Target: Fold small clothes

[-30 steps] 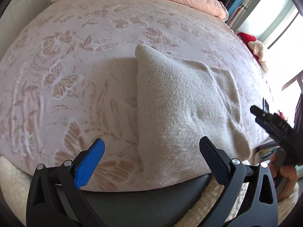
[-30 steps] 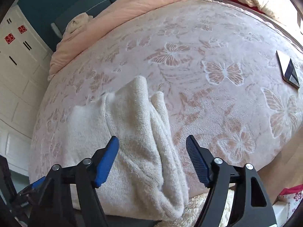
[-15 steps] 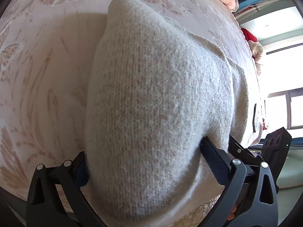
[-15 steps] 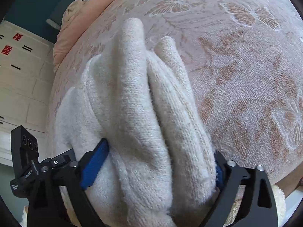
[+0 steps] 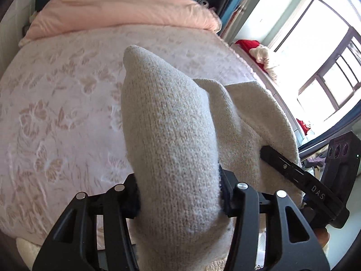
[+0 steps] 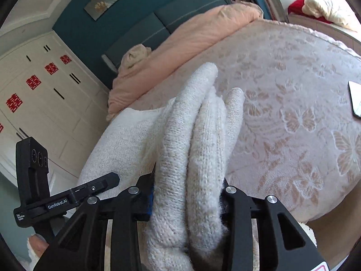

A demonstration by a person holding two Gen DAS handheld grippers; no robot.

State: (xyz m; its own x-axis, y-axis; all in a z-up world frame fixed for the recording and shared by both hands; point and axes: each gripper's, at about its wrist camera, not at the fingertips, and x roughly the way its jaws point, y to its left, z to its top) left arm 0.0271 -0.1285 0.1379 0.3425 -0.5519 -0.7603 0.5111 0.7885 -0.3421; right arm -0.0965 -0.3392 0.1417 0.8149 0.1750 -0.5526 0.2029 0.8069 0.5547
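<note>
A folded beige knit garment [image 5: 171,140] is held up off the pink butterfly bedspread [image 5: 58,103]. My left gripper [image 5: 178,194] is shut on its near left edge, the knit bulging up between the jaws. My right gripper [image 6: 187,194] is shut on the bunched right edge of the same garment [image 6: 194,140], which shows as thick rolled folds. The right gripper [image 5: 315,187] also shows at the right of the left wrist view, and the left gripper [image 6: 58,196] at the left of the right wrist view.
A peach duvet [image 5: 126,11] lies along the head of the bed by a teal headboard [image 6: 144,29]. A phone [image 6: 356,99] lies on the bedspread at the right. White wardrobes [image 6: 33,94] stand left. A window [image 5: 327,52] with red and cream cloths [image 5: 259,49] is right.
Both grippers went from open above the flat garment, to pushed onto its near edge, to shut on it. The garment's near edge is now lifted off the bedspread.
</note>
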